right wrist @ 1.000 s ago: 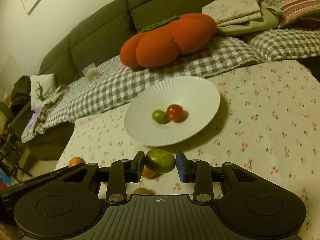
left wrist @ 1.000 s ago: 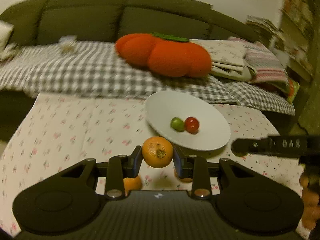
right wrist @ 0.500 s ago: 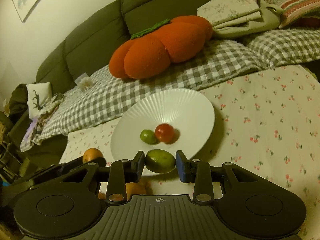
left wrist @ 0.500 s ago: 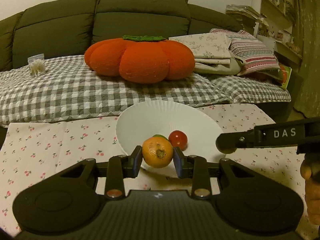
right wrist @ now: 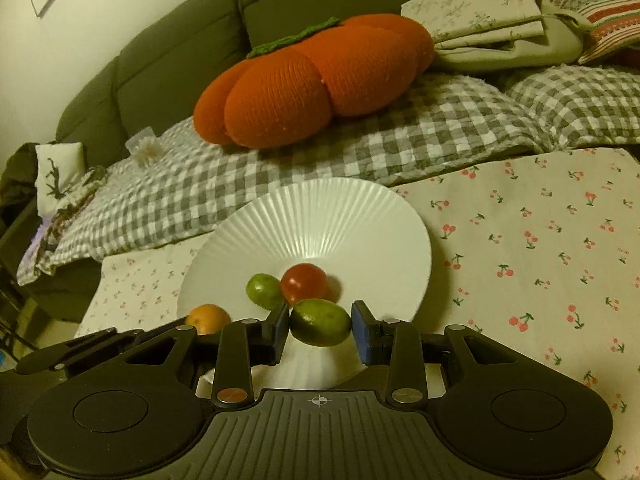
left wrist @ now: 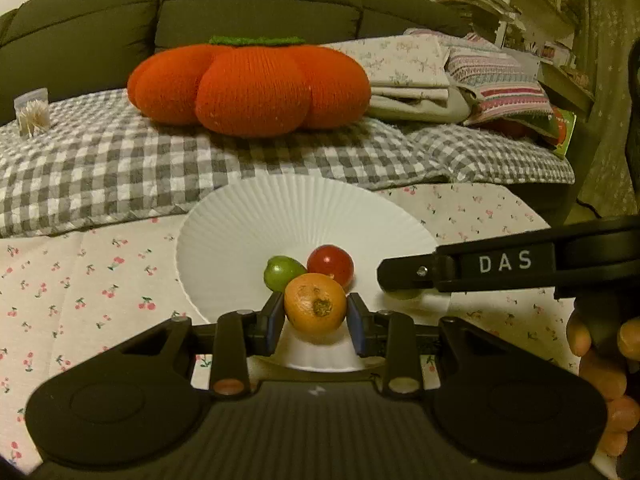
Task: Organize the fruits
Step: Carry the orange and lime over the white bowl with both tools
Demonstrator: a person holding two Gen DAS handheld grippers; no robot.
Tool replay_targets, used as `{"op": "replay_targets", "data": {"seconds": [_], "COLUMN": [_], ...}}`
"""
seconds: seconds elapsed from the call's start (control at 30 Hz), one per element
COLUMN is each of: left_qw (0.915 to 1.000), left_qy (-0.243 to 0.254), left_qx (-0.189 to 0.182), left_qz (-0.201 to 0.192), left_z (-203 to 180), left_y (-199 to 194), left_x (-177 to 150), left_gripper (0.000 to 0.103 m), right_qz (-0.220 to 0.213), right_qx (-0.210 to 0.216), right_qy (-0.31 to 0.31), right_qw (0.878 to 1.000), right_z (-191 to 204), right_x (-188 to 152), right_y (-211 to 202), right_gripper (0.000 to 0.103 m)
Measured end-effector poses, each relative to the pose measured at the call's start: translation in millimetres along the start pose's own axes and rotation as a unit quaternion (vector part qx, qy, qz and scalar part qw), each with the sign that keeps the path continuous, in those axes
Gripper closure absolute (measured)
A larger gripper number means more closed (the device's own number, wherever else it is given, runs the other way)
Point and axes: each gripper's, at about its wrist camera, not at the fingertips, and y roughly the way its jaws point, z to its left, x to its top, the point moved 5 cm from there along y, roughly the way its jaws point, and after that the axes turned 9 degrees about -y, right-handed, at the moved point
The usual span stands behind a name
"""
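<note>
One dark green sofa fills the back, 10 to 2 o'clock in the left wrist view. One grey-and-white checked blanket covers its seat. One cherry-print tablecloth spreads in front of it. One orange pumpkin-shaped cushion sits on the blanket at 12 o'clock; folded linens lie just beside it toward 2 o'clock.

One white ribbed plate rests on the tablecloth, centre frame. Two small fruits lie in its well, touching: one red tomato and, at its 9 o'clock side, one small green fruit.

Two grippers, each loaded. The left gripper is clamped on one orange, held over the plate's near rim at 6 o'clock from the two resting fruits. The right gripper is clamped on one green lime, also over the near rim, just below the tomato. In the right wrist view the orange shows at 9 o'clock from the lime, near the plate's left edge. In the left wrist view the right gripper's side, marked DAS, reaches in from 3 o'clock, with the right hand at the frame edge.

Fruit count: four — two on the plate, two held.
</note>
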Motion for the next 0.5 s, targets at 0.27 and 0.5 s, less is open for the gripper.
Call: {"op": "replay_targets", "data": {"seconds": [0.27,0.5], "left_qw": [1.0000,0.9999], "left_qy": [0.003,-0.004], "left_qx": [0.007,0.008], "left_qz": [0.005,0.004], "left_z": [2.0,5.0], "left_y": [10.3,11.3], "left_x": [-2.8,-1.6], "left_gripper": [0.071,0.070], "right_qz": [0.009,0.014], "right_qx": [0.007,0.004], "right_qy": [-0.008,-0.013], "right_qw": [1.000,1.000], "right_z": [1.5,1.9], "right_x": [0.0,-1.1], "right_y": [12.0,17.2], "right_gripper": [0.070,0.069]}}
